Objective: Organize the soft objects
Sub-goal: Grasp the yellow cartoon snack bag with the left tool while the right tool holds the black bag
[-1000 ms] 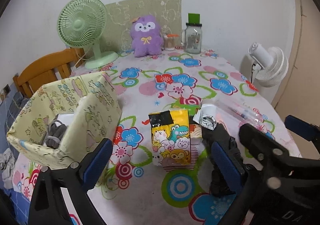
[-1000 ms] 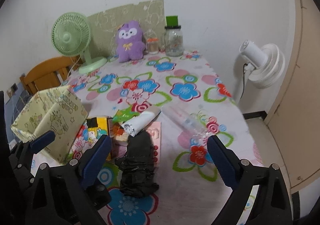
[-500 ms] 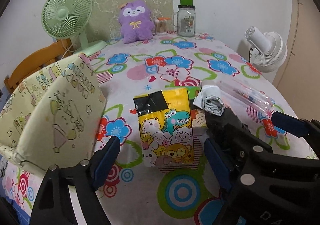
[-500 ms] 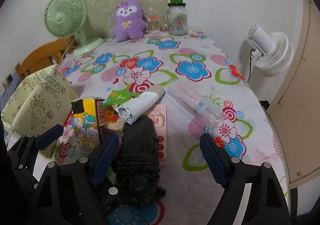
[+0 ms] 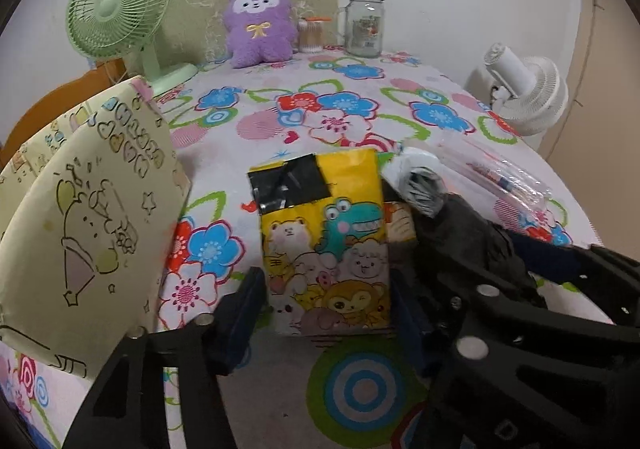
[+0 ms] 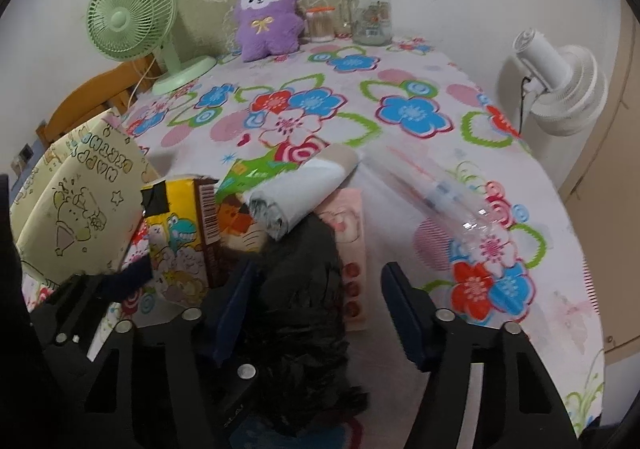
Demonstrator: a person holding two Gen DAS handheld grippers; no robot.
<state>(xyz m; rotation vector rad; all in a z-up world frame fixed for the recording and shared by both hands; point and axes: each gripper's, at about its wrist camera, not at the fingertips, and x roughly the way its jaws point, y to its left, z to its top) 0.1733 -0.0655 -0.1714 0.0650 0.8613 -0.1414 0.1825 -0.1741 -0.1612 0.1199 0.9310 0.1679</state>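
From the left wrist, the left gripper (image 5: 324,309) was closing round the yellow cartoon-animal tissue pack (image 5: 326,249) – pads not yet pressing. From the right wrist, the right gripper (image 6: 316,297) was closing over the crumpled black plastic bag (image 6: 304,297), likewise unclamped. The grasping step was in hand; next, likely a lift toward the pale yellow fabric storage box (image 6: 76,209).

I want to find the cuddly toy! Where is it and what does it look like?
Look at the far end of the flowery table, by the wall. Between the green fan and the glass jar sits the purple plush toy, the only fluffy thing, with a yellow bow.
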